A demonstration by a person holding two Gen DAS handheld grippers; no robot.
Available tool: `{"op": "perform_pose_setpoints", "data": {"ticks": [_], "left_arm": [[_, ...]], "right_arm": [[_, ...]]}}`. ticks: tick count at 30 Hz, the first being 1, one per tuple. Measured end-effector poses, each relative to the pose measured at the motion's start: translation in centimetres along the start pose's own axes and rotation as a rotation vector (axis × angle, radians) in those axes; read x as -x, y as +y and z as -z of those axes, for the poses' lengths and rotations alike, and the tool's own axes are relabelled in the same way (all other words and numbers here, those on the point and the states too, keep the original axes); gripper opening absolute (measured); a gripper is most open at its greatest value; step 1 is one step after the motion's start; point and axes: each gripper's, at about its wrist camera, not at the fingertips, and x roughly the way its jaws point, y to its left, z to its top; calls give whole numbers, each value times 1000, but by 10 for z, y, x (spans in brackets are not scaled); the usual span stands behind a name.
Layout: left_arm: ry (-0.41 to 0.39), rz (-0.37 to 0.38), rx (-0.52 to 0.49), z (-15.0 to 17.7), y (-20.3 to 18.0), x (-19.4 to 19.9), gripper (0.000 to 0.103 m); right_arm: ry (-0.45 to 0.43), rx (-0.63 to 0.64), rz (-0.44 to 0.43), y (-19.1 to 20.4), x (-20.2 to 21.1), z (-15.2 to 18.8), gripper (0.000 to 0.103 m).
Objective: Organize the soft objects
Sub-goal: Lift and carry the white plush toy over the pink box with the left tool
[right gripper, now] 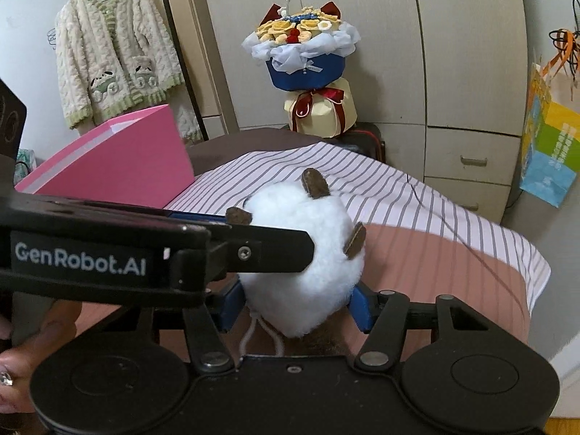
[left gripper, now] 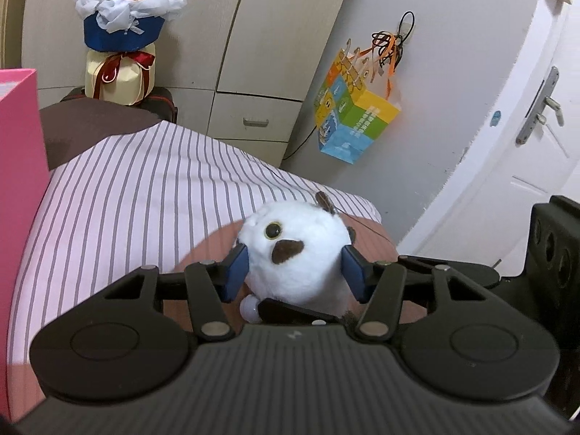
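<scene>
A striped bedsheet covers the bed, a pink box on it; the white plush cat sits near the bed's edge; the left gripper and right gripper both clamp its fluffy body between blue pads.

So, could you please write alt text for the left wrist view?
A white plush toy with brown patches sits between the blue pads of the left tool, above a striped bed. Behind are a flower bouquet and a colourful paper bag.

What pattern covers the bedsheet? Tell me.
White with thin grey stripes on the bedsheet; clearest in the left wrist view.
</scene>
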Motion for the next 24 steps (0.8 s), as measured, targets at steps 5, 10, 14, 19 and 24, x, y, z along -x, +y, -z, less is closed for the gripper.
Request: {"op": "perform_pose_setpoints", "data": {"ticks": [5, 10, 14, 19, 24], "left_arm": [[-14, -3, -9, 14, -9, 24, 55], [3, 12, -13, 29, -13, 46, 55], [21, 17, -29, 42, -16, 62, 55], [25, 24, -51, 58, -19, 85, 55], [39, 40, -75, 70, -18, 106, 56]], "right_arm": [[-7, -19, 4, 16, 20, 11, 66], [-25, -42, 25, 40, 40, 29, 66], [-29, -75, 42, 57, 51, 44, 66], [-37, -118, 43, 75, 65, 59, 66], [-45, -147, 52, 97, 76, 75, 66]]}}
